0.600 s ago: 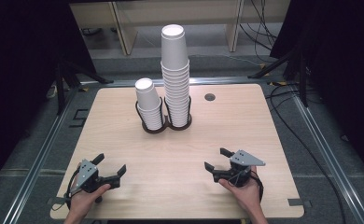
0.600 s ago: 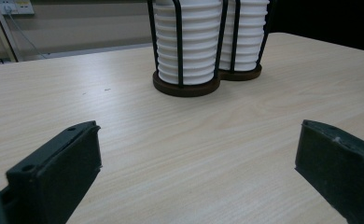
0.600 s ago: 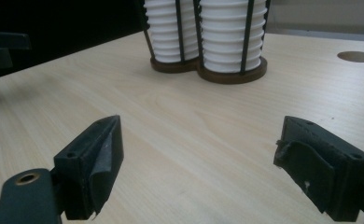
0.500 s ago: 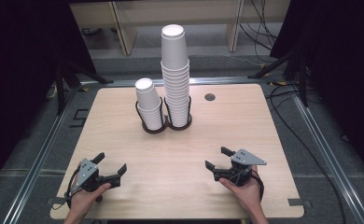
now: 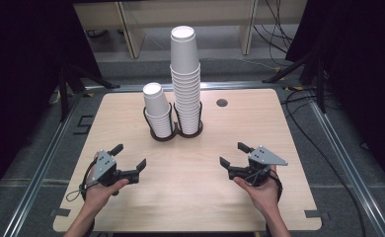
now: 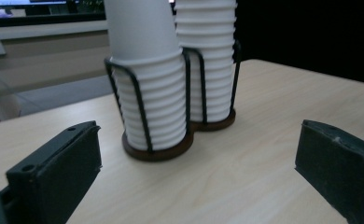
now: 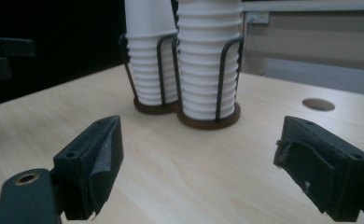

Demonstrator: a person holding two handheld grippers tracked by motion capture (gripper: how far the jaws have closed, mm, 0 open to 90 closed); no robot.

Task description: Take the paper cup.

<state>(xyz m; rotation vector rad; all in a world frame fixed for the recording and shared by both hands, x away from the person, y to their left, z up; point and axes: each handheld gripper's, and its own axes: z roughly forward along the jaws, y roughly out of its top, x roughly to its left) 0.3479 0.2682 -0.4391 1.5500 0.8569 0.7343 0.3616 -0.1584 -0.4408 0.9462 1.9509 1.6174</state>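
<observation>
Two stacks of white paper cups stand in a black wire double holder [image 5: 175, 129] at the table's middle back. The short stack [image 5: 157, 109] [image 6: 147, 79] [image 7: 147, 56] is on the left, the tall stack [image 5: 186, 79] [image 6: 208, 60] [image 7: 208, 60] on the right. My left gripper [image 5: 129, 157] [image 6: 194, 172] rests near the front left, held by a hand, jaws open and empty, aimed toward the holder. Near the front right, my right gripper [image 5: 234, 154] [image 7: 199, 163] is held the same way, open with nothing between its fingers.
The light wooden table [image 5: 195, 197] has a round cable hole [image 5: 222, 102] [image 7: 318, 104] behind and right of the holder. Metal rails run along both sides of the table. Cables lie on the floor to the right.
</observation>
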